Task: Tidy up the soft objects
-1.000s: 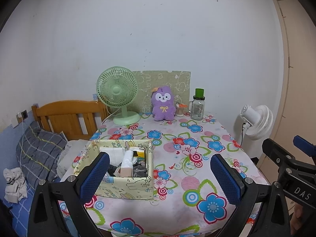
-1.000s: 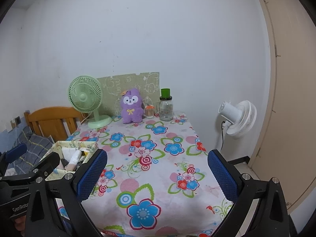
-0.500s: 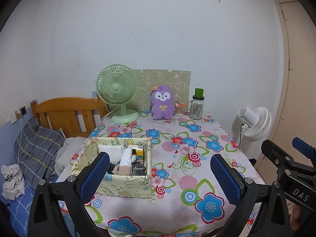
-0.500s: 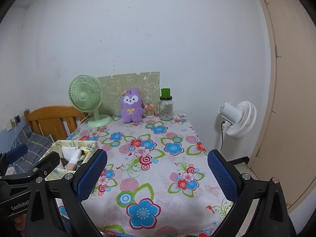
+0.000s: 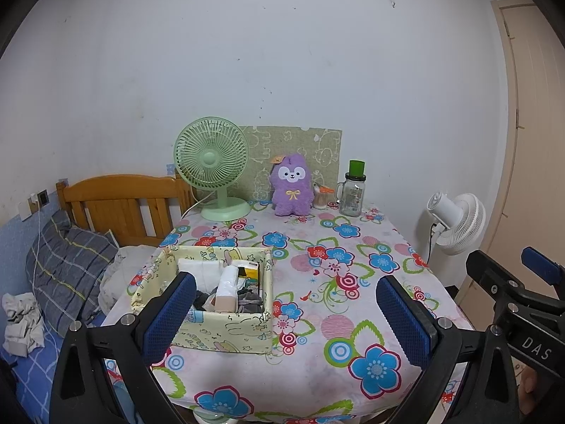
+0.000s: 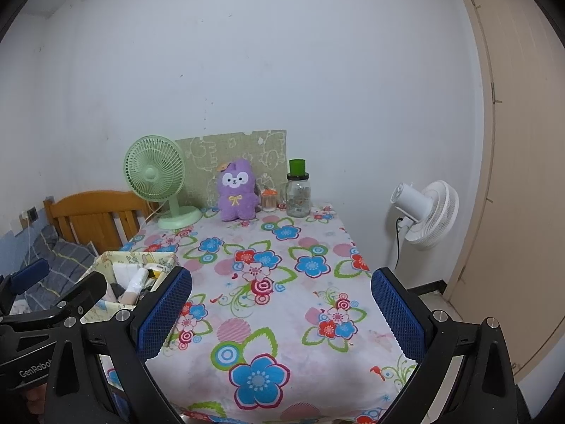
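A purple plush toy [image 5: 291, 189] stands upright at the far edge of the flowered table [image 5: 317, 282], also in the right wrist view [image 6: 236, 190]. A pale patterned fabric box [image 5: 208, 328] holding rolled cloths and socks [image 5: 227, 288] sits at the table's near left; it shows in the right wrist view [image 6: 102, 304] too. My left gripper [image 5: 287, 314] is open and empty, held before the table's near edge. My right gripper [image 6: 280, 314] is open and empty, beside it to the right.
A green desk fan [image 5: 212, 166], a small orange-lidded jar [image 5: 321, 198] and a glass bottle with green cap [image 5: 353, 194] stand along the table's back. A white floor fan [image 5: 455, 219] stands right of the table. A bed with wooden headboard [image 5: 120, 198] is on the left.
Both grippers have drawn back and risen a little from the table; the view of the table is slightly farther. Jaws stay open.
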`<state>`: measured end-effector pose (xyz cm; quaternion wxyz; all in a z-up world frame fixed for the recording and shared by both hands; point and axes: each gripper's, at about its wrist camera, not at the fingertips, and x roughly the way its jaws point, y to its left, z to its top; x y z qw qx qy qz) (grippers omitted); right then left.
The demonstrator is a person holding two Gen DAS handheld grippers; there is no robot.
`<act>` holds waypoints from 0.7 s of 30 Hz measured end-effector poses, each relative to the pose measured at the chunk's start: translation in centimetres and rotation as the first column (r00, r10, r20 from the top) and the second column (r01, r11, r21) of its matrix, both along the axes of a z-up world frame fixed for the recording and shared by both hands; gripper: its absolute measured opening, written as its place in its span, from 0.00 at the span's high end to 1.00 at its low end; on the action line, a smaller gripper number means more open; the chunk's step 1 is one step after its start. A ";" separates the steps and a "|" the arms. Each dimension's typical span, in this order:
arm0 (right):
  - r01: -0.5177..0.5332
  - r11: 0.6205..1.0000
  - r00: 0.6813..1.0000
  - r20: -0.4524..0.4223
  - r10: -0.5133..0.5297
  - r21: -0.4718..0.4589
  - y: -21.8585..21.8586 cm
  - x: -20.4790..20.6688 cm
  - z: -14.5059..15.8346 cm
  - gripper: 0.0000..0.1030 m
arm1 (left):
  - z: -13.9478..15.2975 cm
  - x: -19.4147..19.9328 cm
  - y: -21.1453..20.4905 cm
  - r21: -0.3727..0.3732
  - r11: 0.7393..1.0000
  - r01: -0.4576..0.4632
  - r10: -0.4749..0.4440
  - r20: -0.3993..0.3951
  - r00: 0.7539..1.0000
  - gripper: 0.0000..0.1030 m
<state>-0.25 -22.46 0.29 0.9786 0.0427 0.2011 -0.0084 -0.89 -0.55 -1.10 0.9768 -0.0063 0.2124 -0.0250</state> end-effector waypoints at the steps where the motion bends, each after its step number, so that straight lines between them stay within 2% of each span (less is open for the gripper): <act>1: 0.000 1.000 1.000 0.001 0.000 0.001 0.0 0.0 0.0 0.00 | 0.0 0.0 0.1 0.000 1.000 0.000 0.000 0.000 1.000 0.00; 21: -0.005 1.000 1.000 -0.002 0.006 0.003 0.1 -0.2 0.0 0.00 | 0.4 -0.3 0.2 -0.004 1.000 -0.007 0.007 -0.003 1.000 0.00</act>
